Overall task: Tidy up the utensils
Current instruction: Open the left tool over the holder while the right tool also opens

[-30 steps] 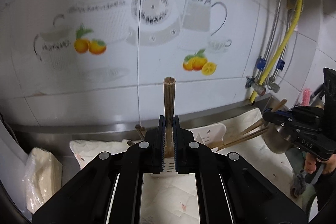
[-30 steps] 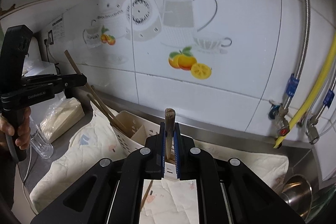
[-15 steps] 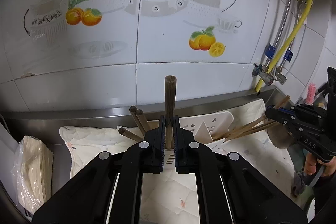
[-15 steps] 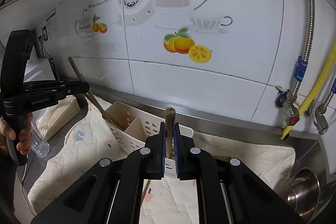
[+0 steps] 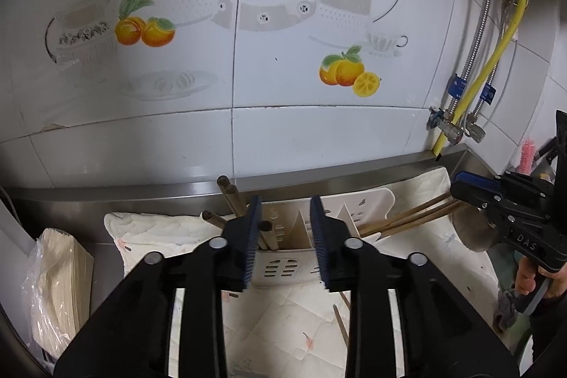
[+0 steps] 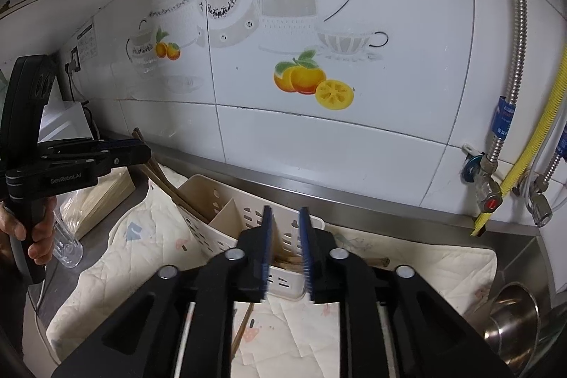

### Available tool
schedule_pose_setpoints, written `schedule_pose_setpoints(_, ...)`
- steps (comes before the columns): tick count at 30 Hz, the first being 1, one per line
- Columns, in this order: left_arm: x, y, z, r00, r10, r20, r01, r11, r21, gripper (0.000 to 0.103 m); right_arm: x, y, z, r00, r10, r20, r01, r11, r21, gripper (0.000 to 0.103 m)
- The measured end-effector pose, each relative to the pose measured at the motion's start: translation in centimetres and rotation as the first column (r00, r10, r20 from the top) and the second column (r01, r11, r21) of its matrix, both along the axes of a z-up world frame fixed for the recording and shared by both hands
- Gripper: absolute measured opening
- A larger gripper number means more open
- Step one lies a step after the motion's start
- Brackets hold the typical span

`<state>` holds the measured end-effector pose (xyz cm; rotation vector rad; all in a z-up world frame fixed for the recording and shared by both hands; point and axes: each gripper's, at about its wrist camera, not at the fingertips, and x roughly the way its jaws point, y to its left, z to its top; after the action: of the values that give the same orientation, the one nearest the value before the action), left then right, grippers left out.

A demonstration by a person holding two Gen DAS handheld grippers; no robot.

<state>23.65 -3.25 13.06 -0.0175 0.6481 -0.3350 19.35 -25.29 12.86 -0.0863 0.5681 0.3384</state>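
Because both chopsticks I carried belong in the holder, my left gripper (image 5: pixel 285 236) hangs with its jaws spread and empty right above the white utensil caddy (image 5: pixel 283 266), and my right gripper (image 6: pixel 286 248) is likewise parted and holding nothing over the same caddy's other end. Between the left jaws I look down into the caddy's left compartment, where brown chopsticks (image 5: pixel 232 202) lean out toward the wall; leaning like that suits long sticks in a shallow bin, I judge. From the right end a second bundle of chopsticks (image 5: pixel 407 218) slants out low toward my other gripper, nearly flat, and I cannot tell whether their tips rest inside a compartment or only against the rim. The caddy sits on a quilted cloth (image 5: pixel 170 229) spread along the back edge of the steel table (image 5: pixel 319 181), probably to stop things sliding. On the cloth near my jaws lies one loose chopstick (image 5: pixel 341 325), cut off by my own fingers, so its full length is hidden. In the right view a stick (image 6: pixel 375 261) lies behind the caddy, partly masked. At the table's right edge a steel bowl (image 6: pixel 514 325) is cropped by the lens.
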Motion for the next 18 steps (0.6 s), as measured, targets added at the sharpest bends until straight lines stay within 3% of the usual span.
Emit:
schedule_pose_setpoints(3,-0.7,0.3,0.2,1.000,0.004,0.007,-0.004,1.000,-0.003,0.032,-0.6,0.0,0.2,1.000,0.002,0.013,-0.002,1.000,-0.003,0.021)
schedule_pose_setpoints(10,-3.0,0.7,0.4,0.999,0.020,0.030,-0.021,1.000,0.003,0.056,-3.5,0.3,0.4,0.999,0.012,0.052,-0.012,1.000,-0.001,0.039)
schedule_pose_setpoints(12,-4.1,0.9,0.2,0.999,0.020,0.036,-0.020,1.000,-0.001,0.056,-4.5,0.4,0.1,0.998,0.016,0.060,-0.016,1.000,0.001,0.040)
schedule_pose_setpoints(18,-7.3,1.5,-1.4,0.998,0.044,0.053,-0.045,0.999,0.014,0.072,-7.3,0.7,-2.3,0.999,0.023,0.039,-0.023,1.000,0.004,0.050)
